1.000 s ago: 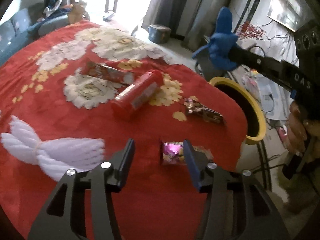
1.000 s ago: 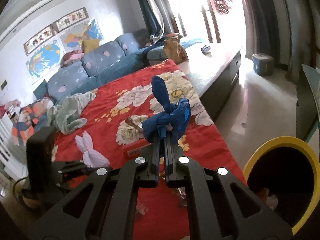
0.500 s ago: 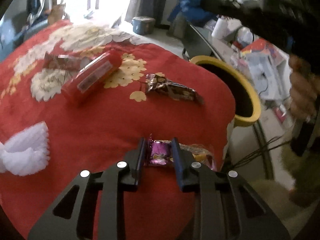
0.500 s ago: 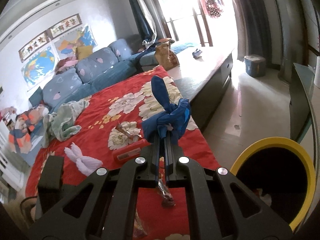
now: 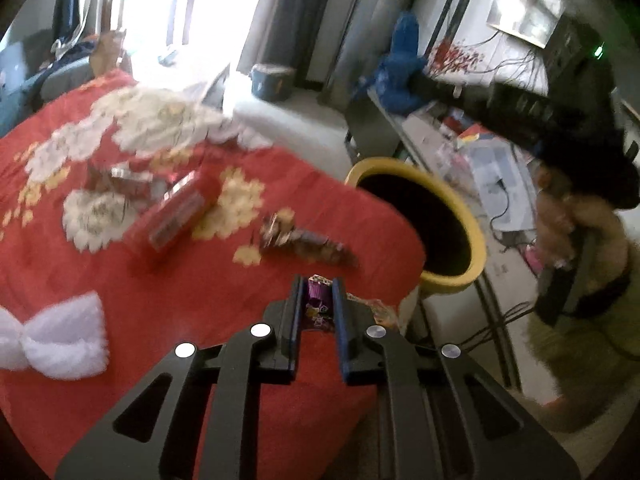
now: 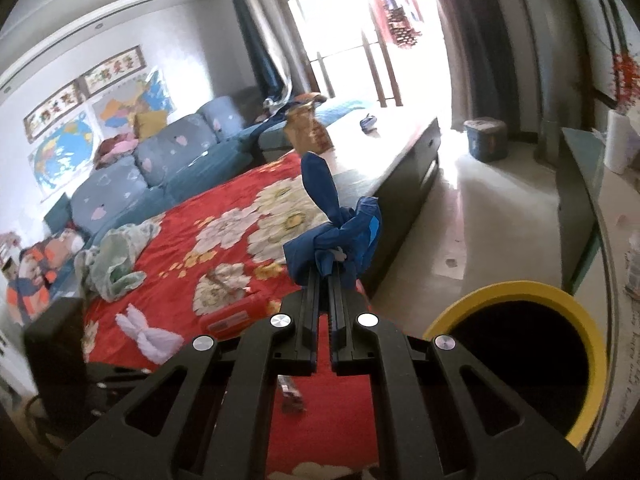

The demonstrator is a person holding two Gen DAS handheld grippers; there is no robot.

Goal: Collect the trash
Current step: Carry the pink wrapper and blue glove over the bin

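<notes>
- Since a second ago the left gripper [image 5: 316,300] has closed its jaws from wide apart onto the purple wrapper [image 5: 318,304], which then lay on the blanket between them; its view has swung right, so the bin [image 5: 478,248] now sits nearer the frame centre.
- Purple wrapper: pinched between both left pads, at lower centre of the left view, over the blanket's near right edge.
- Blue cloth [image 6: 336,228]: clamped in the right gripper [image 6: 324,276], whose jaws are nearly together on it; one end sticks up. In the left view the cloth [image 5: 400,76] shows at upper right, on the end of the right tool.
- Bin: yellow rim, dark inside, just past the blanket's right edge in the left view; at lower right in the right view [image 6: 596,356].
- Brown wrapper [image 5: 304,240]: blurred, on the blanket just above the left fingers.
- Red tube [image 5: 176,216]: lying on its side at centre left, another wrapper [image 5: 124,176] beyond it.
- White bow [image 5: 52,340]: at the left edge of the left view, on the blanket.
- Blanket [image 5: 100,288]: red, with pale flowers.
- A hand [image 5: 560,232] grips the right tool's handle at the right side of the left view.
- Sofa [image 6: 160,164] and maps [image 6: 64,148] fill the upper left of the right view.
</notes>
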